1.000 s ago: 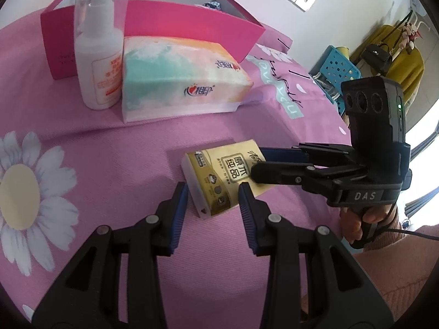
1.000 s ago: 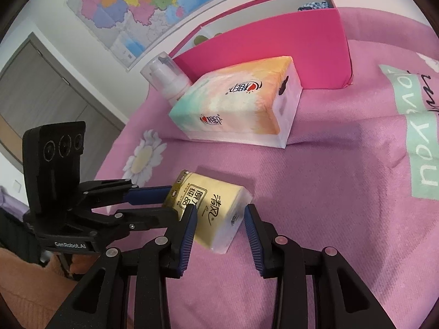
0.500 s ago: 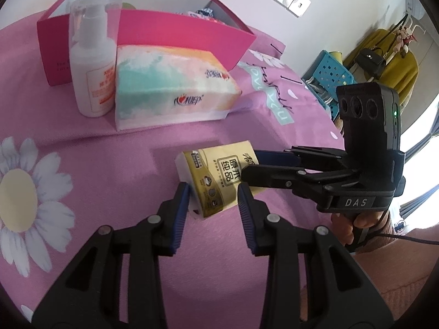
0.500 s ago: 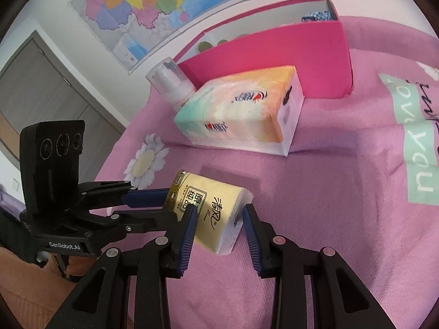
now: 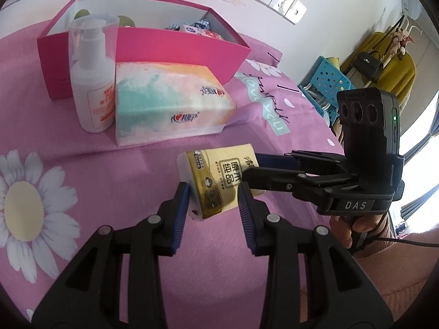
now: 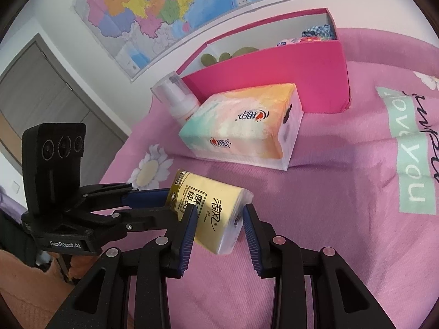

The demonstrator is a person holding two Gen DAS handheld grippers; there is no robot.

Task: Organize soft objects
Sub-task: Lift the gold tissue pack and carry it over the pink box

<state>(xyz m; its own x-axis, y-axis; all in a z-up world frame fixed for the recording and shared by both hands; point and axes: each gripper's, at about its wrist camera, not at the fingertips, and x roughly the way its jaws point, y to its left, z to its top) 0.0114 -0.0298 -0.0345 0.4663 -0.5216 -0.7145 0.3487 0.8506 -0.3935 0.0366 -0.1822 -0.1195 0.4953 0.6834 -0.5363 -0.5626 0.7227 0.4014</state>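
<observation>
Your pink box (image 5: 175, 52) on the bed (image 5: 115, 170) already holds some soft items; the large tissue pack (image 5: 167, 104) waits outside. Your left hand-held gripper (image 5: 214, 200) and right hand-held gripper (image 6: 219, 219) both clamp the small yellow tissue pack (image 5: 219, 178), lifted off the bed.

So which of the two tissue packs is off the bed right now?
The small yellow pack, held between both grippers; the big pastel pack lies by the pink box.

Box contents (image 5: 192, 28) mostly hidden behind pink box wall (image 5: 175, 46).
</observation>
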